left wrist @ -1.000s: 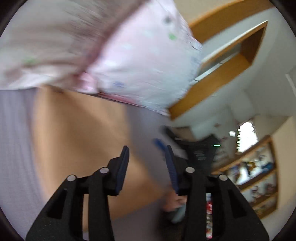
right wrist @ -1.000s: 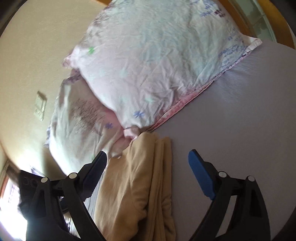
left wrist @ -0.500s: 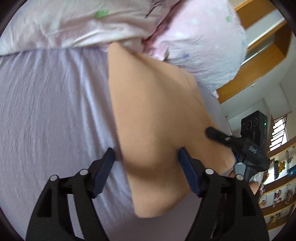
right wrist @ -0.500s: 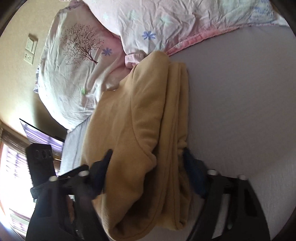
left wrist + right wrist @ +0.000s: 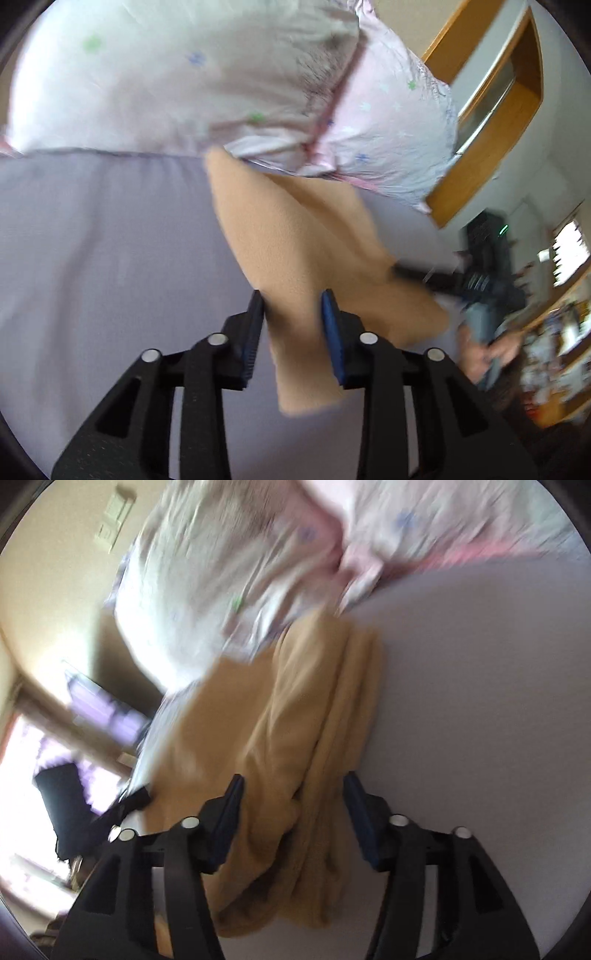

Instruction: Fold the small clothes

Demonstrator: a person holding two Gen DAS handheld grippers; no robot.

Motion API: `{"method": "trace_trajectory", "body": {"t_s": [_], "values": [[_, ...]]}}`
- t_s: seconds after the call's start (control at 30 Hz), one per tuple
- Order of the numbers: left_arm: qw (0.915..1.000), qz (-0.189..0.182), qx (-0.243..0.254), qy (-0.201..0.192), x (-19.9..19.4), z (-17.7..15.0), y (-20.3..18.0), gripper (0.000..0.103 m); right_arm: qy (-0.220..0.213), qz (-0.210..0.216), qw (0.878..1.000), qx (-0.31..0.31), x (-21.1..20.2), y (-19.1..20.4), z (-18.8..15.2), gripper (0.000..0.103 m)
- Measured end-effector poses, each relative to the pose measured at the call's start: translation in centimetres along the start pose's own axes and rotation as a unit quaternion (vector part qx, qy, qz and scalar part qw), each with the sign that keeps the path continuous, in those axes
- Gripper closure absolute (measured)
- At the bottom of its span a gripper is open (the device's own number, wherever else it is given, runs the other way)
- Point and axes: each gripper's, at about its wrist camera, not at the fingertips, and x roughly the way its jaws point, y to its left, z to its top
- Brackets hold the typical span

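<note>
The bed (image 5: pixel 92 240) was covered with a smooth lilac-grey sheet. A tan fleece garment (image 5: pixel 295 251) lay on it, bunched in long folds, its far end touching the pillows. Two pale pink pillows (image 5: pixel 177 74) with small flower prints rested side by side at the head of the bed, the pink-trimmed edge of one lying on the sheet.

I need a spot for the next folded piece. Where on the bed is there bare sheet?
Bare lilac bedsheet lies left of the tan fleece garment, below the floral pillows. Another bare stretch lies on its far side. It is crowded where the garment meets the pillows.
</note>
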Motion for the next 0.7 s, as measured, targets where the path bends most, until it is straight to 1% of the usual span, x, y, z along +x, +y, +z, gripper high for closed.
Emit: {"method": "trace_trajectory", "body": {"t_s": [0.03, 0.07, 0.1, 0.13, 0.17, 0.2, 0.27, 0.3, 0.33, 0.37, 0.43, 0.5, 0.53, 0.57, 0.6, 0.63, 0.67, 0.7], "values": [[0.9998, 0.013, 0.011, -0.01, -0.6, -0.3, -0.1, 0.07, -0.029, 0.0, 1.0, 0.01, -0.9, -0.2, 0.6, 0.038], [0.9991, 0.024, 0.028, -0.023, -1.6, -0.8, -0.5, 0.065, -0.04, 0.008, 0.999, 0.017, -1.2, -0.3, 1.1, 0.038], [0.9986, 0.023, 0.037, -0.03, -1.9, -1.0, -1.1, 0.062, -0.041, 0.022, 0.999, 0.024, -1.2, -0.2, 1.8, 0.038], [0.9981, 0.015, 0.049, -0.035, -2.3, -1.3, -1.6, 0.057, -0.037, 0.02, 0.999, 0.022, -0.8, 0.1, 2.2, 0.038], [0.9973, 0.005, 0.064, -0.035, -2.4, -1.7, -2.7, 0.053, -0.028, 0.005, 0.999, 0.018, 0.2, 0.5, 2.7, 0.039], [0.9968, 0.0, 0.073, -0.032, -2.0, -1.8, -3.5, 0.053, -0.022, -0.004, 1.0, 0.017, 1.1, 1.0, 3.0, 0.039], [0.9961, -0.015, 0.086, -0.013, -0.7, -2.2, -4.8, 0.051, 0.005, -0.013, 1.0, 0.014, 3.3, 1.3, 3.6, 0.051], [0.9959, -0.017, 0.089, -0.003, 0.2, -2.4, -5.2, 0.051, 0.013, -0.018, 1.0, 0.01, 4.1, 1.2, 3.6, 0.076], [0.9957, -0.017, 0.091, 0.006, 0.8, -2.7, -5.4, 0.05, 0.014, -0.03, 0.999, 0.001, 5.0, 1.3, 3.7, 0.093], [0.9953, -0.017, 0.093, 0.019, 1.7, -3.0, -5.7, 0.05, 0.006, -0.038, 0.999, 0.003, 5.4, 1.1, 3.7, 0.093], [0.9949, -0.016, 0.095, 0.03, 2.4, -3.4, -5.9, 0.049, -0.01, -0.043, 0.999, 0.027, 5.4, 0.1, 4.2, 0.093], [0.995, -0.017, 0.094, 0.03, 2.4, -3.4, -6.0, 0.048, -0.011, -0.042, 0.999, 0.027, 4.9, 0.4, 4.3, 0.093], [0.9953, -0.022, 0.09, 0.027, 2.1, -3.4, -5.8, 0.045, -0.019, -0.05, 0.998, 0.013, 4.0, 1.2, 4.0, 0.092], [0.9958, -0.029, 0.085, 0.02, 1.5, -3.4, -5.5, 0.041, -0.031, -0.047, 0.998, 0.003, 2.7, 1.9, 3.4, 0.092], [0.9963, -0.03, 0.079, 0.015, 1.1, -3.4, -5.2, 0.039, -0.037, -0.025, 0.999, -0.003, 1.6, 2.5, 2.8, 0.085], [0.9968, -0.03, 0.074, 0.009, 0.6, -3.4, -5.0, 0.038, -0.038, 0.023, 0.999, -0.011, 0.2, 3.4, 1.8, 0.069], [0.9973, -0.032, 0.066, 0.004, 0.2, -3.5, -4.6, 0.035, -0.038, 0.06, 0.997, -0.018, -0.8, 4.2, 0.7, 0.058], [0.9976, -0.035, 0.06, 0.001, -0.2, -3.5, -4.5, 0.033, -0.029, 0.096, 0.995, -0.026, -1.7, 5.1, -0.7, 0.042]]}}
